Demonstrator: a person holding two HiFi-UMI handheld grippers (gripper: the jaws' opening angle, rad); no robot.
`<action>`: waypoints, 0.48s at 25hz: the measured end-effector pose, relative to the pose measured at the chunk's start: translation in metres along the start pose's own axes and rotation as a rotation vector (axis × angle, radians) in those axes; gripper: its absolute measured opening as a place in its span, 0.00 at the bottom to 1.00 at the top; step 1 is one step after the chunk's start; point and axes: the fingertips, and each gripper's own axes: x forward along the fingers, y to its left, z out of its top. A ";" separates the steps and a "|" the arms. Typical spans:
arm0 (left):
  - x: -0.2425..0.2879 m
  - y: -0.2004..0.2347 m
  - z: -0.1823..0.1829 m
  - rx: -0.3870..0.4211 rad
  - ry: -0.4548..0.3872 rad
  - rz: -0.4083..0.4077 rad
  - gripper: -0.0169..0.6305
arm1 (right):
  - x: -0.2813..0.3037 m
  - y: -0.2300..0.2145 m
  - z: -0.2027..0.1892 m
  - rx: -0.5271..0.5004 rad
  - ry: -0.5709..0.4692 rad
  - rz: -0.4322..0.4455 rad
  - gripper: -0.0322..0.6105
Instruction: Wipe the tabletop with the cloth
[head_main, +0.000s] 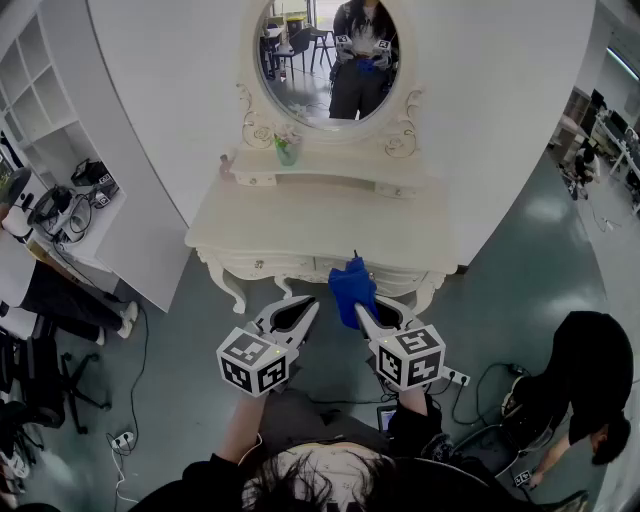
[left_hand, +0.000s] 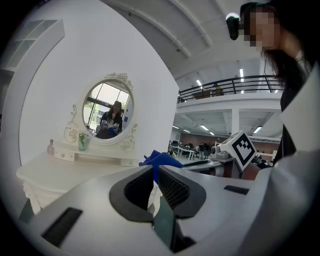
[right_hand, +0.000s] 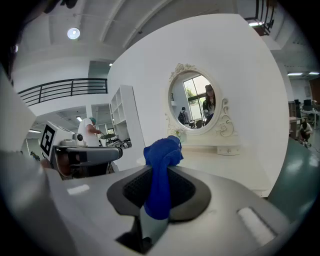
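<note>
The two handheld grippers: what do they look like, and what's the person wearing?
Both the left gripper and right gripper have pale grey plastic bodies, black ribbed jaw pads, and a white cube with black square markers. The person wears dark clothing.

We see the tabletop, cream-white and smooth, with a curved front edge. Just off the middle of that front edge we find the blue cloth, bunched into a crumpled wad. It stands up from the closed jaws of the right gripper, clear of the tabletop.
</note>
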 end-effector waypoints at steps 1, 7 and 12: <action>-0.001 -0.001 -0.001 -0.002 -0.001 0.001 0.04 | -0.001 0.001 -0.001 -0.002 0.003 0.000 0.19; -0.011 -0.007 -0.007 -0.008 0.000 0.013 0.04 | -0.007 0.007 -0.007 0.003 0.003 0.011 0.19; -0.019 -0.008 -0.013 -0.014 0.010 0.029 0.04 | -0.007 0.010 -0.011 0.031 -0.006 0.023 0.19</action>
